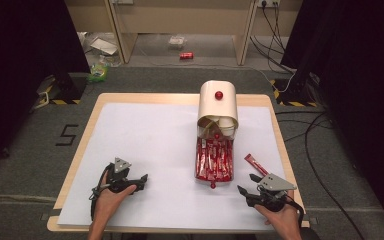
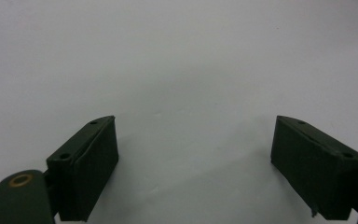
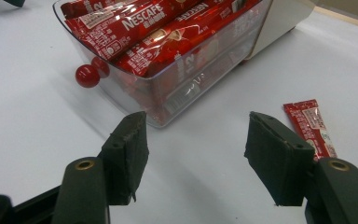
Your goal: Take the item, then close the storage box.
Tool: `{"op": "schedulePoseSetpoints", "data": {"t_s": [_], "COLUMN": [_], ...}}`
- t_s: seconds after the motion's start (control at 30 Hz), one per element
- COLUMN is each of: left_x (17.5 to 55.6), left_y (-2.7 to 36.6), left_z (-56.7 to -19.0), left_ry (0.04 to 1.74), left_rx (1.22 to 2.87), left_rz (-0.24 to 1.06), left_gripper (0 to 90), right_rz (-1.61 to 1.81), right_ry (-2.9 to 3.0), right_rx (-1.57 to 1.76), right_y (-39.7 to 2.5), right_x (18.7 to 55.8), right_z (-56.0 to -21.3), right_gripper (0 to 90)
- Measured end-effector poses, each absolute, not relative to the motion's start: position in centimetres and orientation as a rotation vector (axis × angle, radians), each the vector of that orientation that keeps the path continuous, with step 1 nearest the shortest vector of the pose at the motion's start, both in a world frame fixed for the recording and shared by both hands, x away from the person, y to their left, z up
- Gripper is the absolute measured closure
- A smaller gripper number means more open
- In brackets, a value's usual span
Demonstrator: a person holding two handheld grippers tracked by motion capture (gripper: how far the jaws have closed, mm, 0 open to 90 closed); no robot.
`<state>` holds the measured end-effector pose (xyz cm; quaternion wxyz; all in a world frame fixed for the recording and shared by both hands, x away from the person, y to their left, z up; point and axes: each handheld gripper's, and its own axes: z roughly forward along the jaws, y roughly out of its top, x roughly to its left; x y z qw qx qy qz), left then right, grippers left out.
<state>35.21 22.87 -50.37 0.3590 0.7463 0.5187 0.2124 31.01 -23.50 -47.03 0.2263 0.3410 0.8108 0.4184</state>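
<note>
High view: table (image 1: 180, 98) under a white sheet (image 1: 150, 150), largest thing in frame. Cream dispenser box (image 1: 218, 102) with red knob at far centre-right; clear drawer (image 1: 214, 161) pulled out toward the near edge, packed with red coffee sticks (image 1: 212, 159). Small red ball handle (image 1: 213, 185) at the drawer's near end.

Left gripper (image 1: 141, 181) at near left, resting on the sheet, well apart from the drawer. Left gripper view: jaws spread wide, bare white sheet between them, nothing held.

Right gripper (image 1: 248, 183) at near right, just beside the drawer's near right corner. Right gripper view: jaws wide apart, empty, drawer front (image 3: 177, 88) just beyond the left jaw tip.

Loose coffee stick (image 1: 256, 164) flat on the sheet, right of the drawer, near the right gripper; in right gripper view (image 3: 311, 126), just past the right jaw, not touched.
</note>
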Motion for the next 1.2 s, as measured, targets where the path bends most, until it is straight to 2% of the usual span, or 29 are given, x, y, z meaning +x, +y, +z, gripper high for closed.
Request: {"op": "schedulePoseSetpoints", "data": {"t_s": [0.53, 1.2], "left_x": [35.2, 35.2], "left_y": [22.7, 22.7], "left_z": [-50.4, -50.4], "left_ry": [1.336, 1.336], "left_rx": [1.931, 1.932], "left_rz": [0.555, 0.555], "left_gripper": [14.0, 13.9], "right_rz": [1.197, 1.195], "right_ry": [2.266, 2.265], "right_rx": [0.908, 0.898], "right_y": [-22.7, -21.9], "right_x": [30.5, 30.8], "right_z": [-47.1, -47.3], "right_gripper": [34.6, 34.3]}}
